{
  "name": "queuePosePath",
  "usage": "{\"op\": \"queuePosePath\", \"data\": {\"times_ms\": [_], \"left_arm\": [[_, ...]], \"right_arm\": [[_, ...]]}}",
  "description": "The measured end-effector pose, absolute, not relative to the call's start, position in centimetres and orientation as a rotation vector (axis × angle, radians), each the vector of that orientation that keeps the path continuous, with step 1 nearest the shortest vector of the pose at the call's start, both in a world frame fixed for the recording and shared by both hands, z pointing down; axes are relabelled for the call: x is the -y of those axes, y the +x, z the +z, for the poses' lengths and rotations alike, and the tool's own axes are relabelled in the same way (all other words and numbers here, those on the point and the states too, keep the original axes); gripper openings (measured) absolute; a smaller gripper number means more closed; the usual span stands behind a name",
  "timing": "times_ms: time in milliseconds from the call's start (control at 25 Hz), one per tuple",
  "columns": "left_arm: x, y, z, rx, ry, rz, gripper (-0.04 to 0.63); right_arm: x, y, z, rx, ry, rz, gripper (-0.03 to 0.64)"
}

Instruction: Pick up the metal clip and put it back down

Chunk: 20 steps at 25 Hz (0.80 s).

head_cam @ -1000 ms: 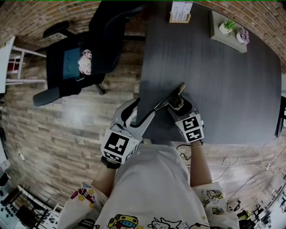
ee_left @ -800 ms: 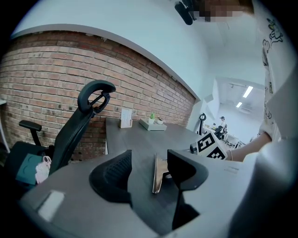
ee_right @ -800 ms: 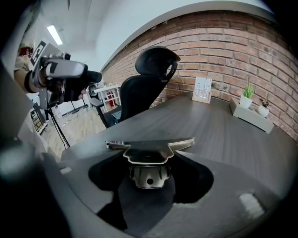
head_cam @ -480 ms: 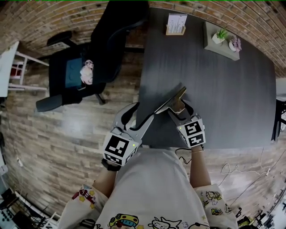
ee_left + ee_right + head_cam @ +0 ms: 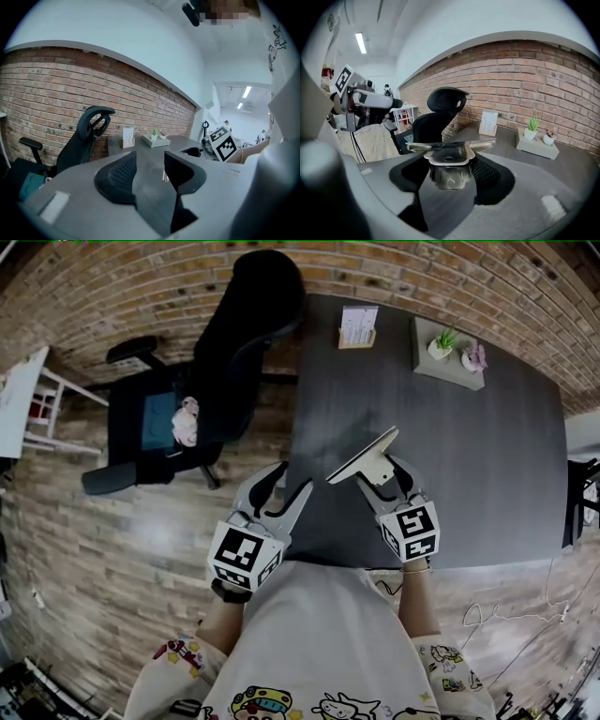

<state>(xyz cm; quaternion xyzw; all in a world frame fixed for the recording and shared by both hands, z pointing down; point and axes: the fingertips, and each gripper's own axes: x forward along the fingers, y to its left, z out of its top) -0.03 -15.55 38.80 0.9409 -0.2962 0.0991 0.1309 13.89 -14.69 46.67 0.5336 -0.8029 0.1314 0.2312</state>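
Observation:
The metal clip is a flat silver plate with a folded bracket under it. It is held off the dark table near the front left corner, my right gripper shut on the bracket. In the right gripper view the clip sits level between the pads of the right gripper. My left gripper hangs to the clip's left by the table edge, apart from it. In the left gripper view the left gripper has its jaws closing with nothing between them.
A black office chair stands left of the table over the wood floor. At the table's far side are a card holder and a grey tray with small potted plants. A white table is at far left.
The right gripper has raised the clip slightly and carried it a little to the right. The left gripper has come away from the clip's left end and its jaws have narrowed.

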Motion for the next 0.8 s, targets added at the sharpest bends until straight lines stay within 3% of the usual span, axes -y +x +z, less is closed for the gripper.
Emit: {"op": "queuePosePath", "data": {"times_ms": [800], "left_arm": [[16.8, -0.5, 34.1, 0.848, 2.815, 0.183, 0.041]], "right_arm": [[12.7, 15.9, 35.9, 2.333, 1.742, 0.27, 0.284]]}}
